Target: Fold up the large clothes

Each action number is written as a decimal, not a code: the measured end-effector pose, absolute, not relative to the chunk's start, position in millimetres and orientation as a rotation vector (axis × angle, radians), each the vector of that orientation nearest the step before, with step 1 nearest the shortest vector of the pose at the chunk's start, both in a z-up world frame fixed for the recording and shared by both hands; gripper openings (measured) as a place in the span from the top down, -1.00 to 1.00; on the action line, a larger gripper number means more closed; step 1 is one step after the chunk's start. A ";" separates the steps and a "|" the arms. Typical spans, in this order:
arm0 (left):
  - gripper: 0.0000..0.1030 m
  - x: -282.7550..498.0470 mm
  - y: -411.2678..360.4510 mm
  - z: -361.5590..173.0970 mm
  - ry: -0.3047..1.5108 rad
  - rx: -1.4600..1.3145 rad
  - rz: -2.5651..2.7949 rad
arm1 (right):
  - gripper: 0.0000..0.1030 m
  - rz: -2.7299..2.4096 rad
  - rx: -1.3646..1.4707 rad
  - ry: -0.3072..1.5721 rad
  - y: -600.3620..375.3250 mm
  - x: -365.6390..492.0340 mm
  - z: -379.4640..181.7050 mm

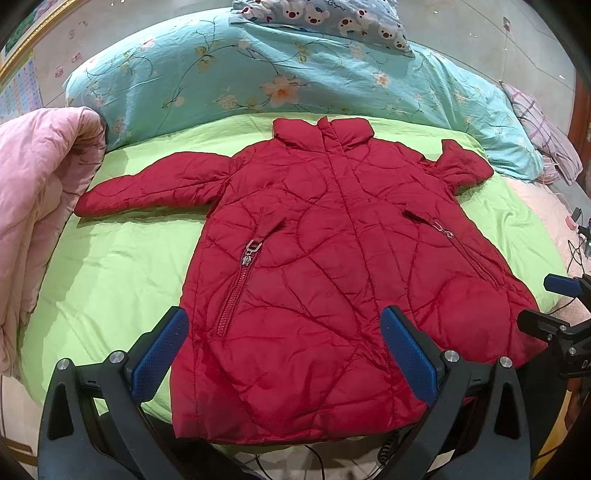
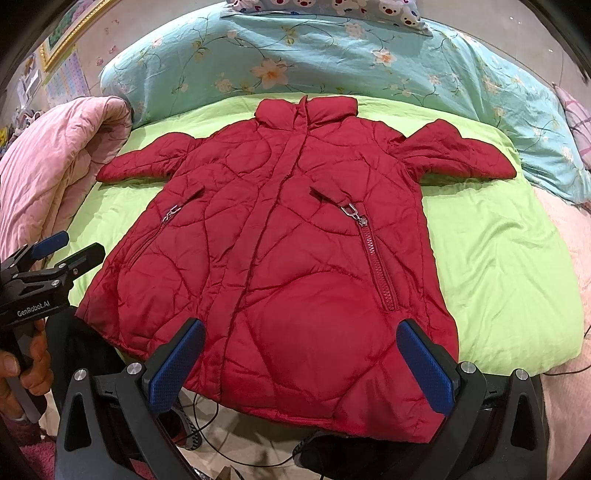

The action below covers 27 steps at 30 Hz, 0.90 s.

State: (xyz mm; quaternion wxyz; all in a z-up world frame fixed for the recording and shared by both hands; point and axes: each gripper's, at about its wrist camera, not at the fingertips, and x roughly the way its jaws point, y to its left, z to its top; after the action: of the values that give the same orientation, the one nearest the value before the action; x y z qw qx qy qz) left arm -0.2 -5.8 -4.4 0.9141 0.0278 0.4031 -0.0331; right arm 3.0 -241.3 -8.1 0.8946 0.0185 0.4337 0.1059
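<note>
A red quilted coat point(image 1: 314, 266) point(image 2: 280, 240) lies flat, front up, on a lime green sheet point(image 1: 110, 266) point(image 2: 498, 258), collar toward the far side and hem at the near bed edge. Both sleeves stick out sideways; the right one is bunched short. My left gripper point(image 1: 284, 332) hovers open above the hem's left half, blue pads wide apart, holding nothing. My right gripper point(image 2: 301, 343) is open over the hem's right half, also empty. Each gripper shows at the edge of the other's view: the right gripper point(image 1: 546, 306), the left gripper point(image 2: 70, 247) held by a hand point(image 2: 33, 365).
A pink quilt point(image 1: 40, 206) point(image 2: 51, 166) is piled at the left. A turquoise floral duvet point(image 1: 258, 74) point(image 2: 332, 55) and a bear-print pillow point(image 1: 332, 18) lie beyond the collar. A checked pillow point(image 1: 543, 125) sits far right. Cables point(image 2: 221, 435) trail on the floor below the bed edge.
</note>
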 end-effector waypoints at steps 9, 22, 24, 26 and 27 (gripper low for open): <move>-1.00 2.2 -7.9 -3.8 0.836 0.054 -0.072 | -1.00 0.197 -0.019 0.928 -237.2 7.1 -8.8; -1.00 22.4 -8.0 -9.7 0.878 0.041 -0.073 | -1.00 0.197 -0.014 0.928 -242.3 24.0 -12.4; -1.00 27.0 -5.8 -10.2 0.880 0.031 -0.071 | -1.00 0.194 -0.015 0.921 -243.5 27.6 -12.6; -1.00 31.8 -4.7 -10.6 0.885 0.029 -0.077 | -1.00 0.184 -0.013 0.918 -247.0 34.0 -13.2; -1.00 34.8 -4.4 -11.6 0.894 0.029 -0.078 | -1.00 0.183 -0.008 0.921 -248.8 36.1 -13.3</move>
State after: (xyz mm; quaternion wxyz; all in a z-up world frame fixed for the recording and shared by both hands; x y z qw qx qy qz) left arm 34.8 -4.4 -11.6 0.9009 0.0140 0.4321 -0.0378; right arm 36.1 -248.8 -13.3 0.8918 -0.0039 0.4437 0.0880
